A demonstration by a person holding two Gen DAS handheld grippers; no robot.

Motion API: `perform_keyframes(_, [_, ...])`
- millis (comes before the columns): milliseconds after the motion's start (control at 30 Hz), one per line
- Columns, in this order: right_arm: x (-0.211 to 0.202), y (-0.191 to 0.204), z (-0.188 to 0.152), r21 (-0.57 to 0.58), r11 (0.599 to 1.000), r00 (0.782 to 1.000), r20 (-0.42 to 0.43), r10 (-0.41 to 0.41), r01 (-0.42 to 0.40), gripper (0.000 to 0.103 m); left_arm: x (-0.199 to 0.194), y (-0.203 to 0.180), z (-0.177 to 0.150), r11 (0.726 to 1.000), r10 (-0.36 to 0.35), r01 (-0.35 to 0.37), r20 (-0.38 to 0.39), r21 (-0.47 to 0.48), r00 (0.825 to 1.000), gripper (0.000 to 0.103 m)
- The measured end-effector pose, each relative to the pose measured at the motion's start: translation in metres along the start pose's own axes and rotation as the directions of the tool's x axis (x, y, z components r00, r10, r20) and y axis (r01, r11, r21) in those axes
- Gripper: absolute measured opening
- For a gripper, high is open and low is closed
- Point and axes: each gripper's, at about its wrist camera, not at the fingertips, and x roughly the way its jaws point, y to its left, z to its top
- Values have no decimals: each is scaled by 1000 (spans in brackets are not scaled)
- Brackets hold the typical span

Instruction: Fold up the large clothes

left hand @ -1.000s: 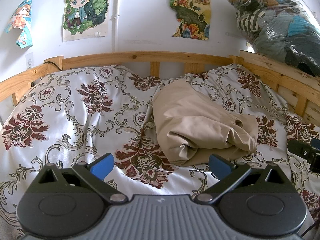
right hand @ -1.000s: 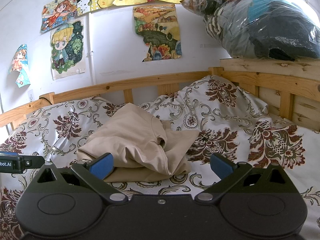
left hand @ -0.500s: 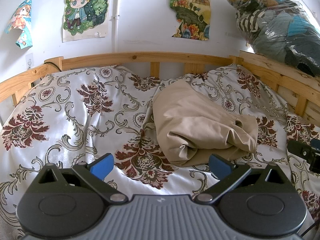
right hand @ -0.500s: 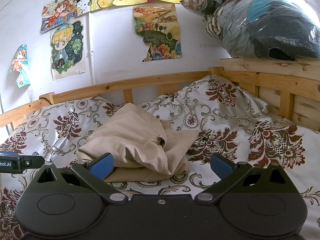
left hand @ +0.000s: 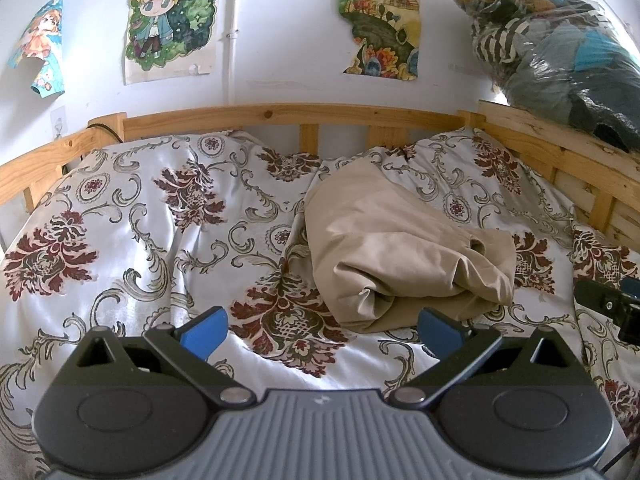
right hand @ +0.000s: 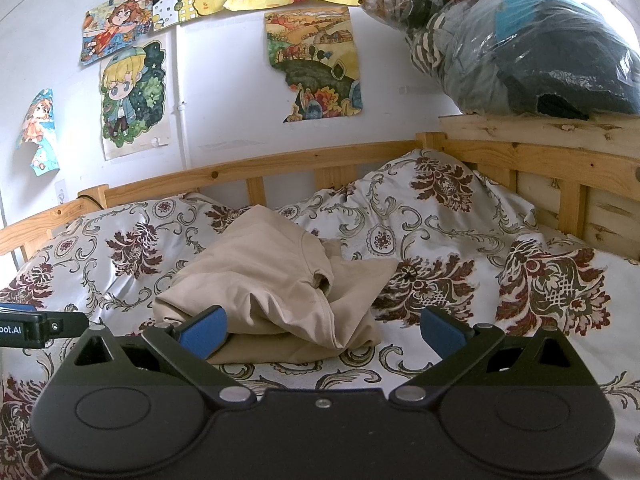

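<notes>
A beige garment [left hand: 400, 248] lies crumpled in a loose heap on the flowered bedspread [left hand: 168, 232], right of the middle of the bed. It also shows in the right wrist view [right hand: 276, 280], left of centre. My left gripper [left hand: 320, 330] is open and empty, held over the bedspread just short of the garment's near edge. My right gripper [right hand: 320, 330] is open and empty, close in front of the garment's near edge. Neither touches the cloth. The right gripper's tip shows at the left wrist view's right edge [left hand: 608, 304].
A wooden bed rail [left hand: 288, 114] runs along the back and right side [right hand: 560, 184]. A clear plastic bag of clothes [right hand: 520, 40] sits on the right rail's ledge. Posters [right hand: 316, 64] hang on the white wall behind.
</notes>
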Motion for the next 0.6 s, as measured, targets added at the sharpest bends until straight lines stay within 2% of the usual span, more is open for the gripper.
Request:
perform_keyframes(267, [0,0,-1,1,1000,1000,0,0,0,102,1,0,-1,1000,5,-5,-6,-2,1000,102])
perform_keyframes(433, [0,0,-1,0,1000,1000,-1,0,0,102,7,2,1,1000,19,-19,-70,-6,997,102])
perform_keyframes(600, [1,0,-1,1,1000,1000,-2,0,0,102,3,0,-1,999,44,-43,-35,13,998,102])
